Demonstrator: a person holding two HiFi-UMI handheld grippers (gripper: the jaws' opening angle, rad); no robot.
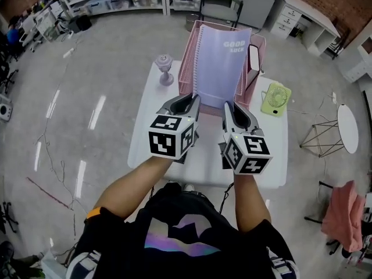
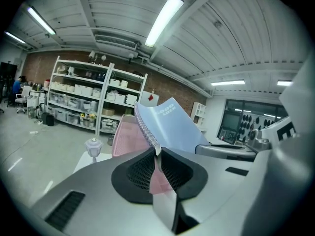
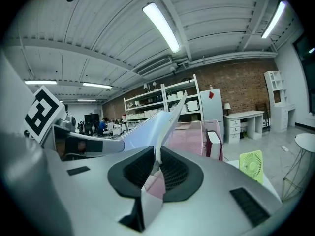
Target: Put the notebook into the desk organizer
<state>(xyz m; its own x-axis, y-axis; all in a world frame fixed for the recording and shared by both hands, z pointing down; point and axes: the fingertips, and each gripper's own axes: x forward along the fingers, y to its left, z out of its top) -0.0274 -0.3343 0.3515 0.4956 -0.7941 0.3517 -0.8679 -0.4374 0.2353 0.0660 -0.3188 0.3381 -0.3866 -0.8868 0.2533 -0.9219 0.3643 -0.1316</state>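
A pale blue spiral-bound notebook [image 1: 221, 63] is held up in the air over the white table [image 1: 145, 138]. My left gripper [image 1: 196, 99] is shut on its near left corner by the spiral, and my right gripper [image 1: 225, 106] is shut on its near right corner. In the left gripper view the notebook [image 2: 170, 127] rises from between the black pads [image 2: 142, 173]; in the right gripper view the notebook [image 3: 147, 127] is seen edge-on in the pads [image 3: 172, 173]. The pink mesh desk organizer [image 1: 187, 57] stands behind and beneath the notebook at the table's far side.
A small lilac lantern ornament [image 1: 164, 68] stands left of the organizer. A green desk fan [image 1: 275, 99] lies at the table's right. A dark pink book with a white edge [image 1: 254, 60] stands in the organizer's right slot. Shelves, a chair and drawer units line the far wall.
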